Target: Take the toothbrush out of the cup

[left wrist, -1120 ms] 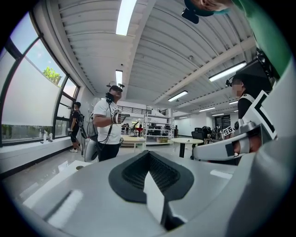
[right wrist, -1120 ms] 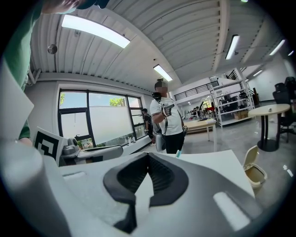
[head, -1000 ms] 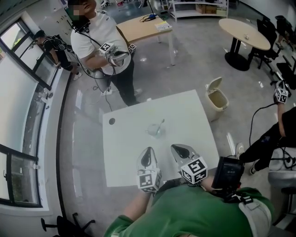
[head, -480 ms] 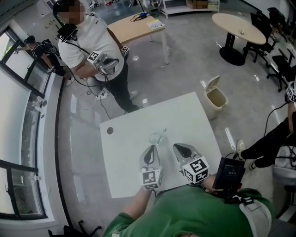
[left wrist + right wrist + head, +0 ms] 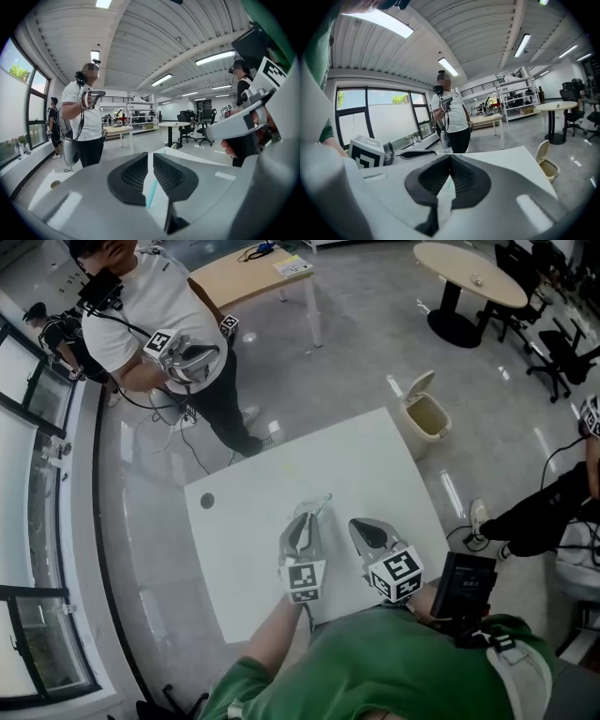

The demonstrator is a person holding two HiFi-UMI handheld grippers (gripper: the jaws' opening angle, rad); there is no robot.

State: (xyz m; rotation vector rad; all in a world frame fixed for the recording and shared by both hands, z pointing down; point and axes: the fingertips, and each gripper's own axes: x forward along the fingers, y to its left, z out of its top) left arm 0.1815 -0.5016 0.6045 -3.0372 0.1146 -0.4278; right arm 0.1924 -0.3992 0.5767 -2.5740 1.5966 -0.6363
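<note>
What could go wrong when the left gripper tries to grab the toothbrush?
1. The left gripper has its jaws opening, but the gap is narrow. The thin toothbrush shows in that gap, so a pad might knock it instead of catching it.
2. Nothing holds the cup: the right gripper is shut and off to the side. Pulling the toothbrush out could tip or drag the cup.

the left gripper (image 5: pixel 151 158) fills the lower frame, its dark pads (image 5: pixel 131 176) a narrow slit apart and opening. a thin teal stick, probably the toothbrush (image 5: pixel 151 193) handle, shows in the slit, not pinched. beyond lies a white table (image 5: pixel 183 155). a person (image 5: pixel 86 124) in a white shirt stands at the left, and a round table (image 5: pixel 174 125) further back.
</note>
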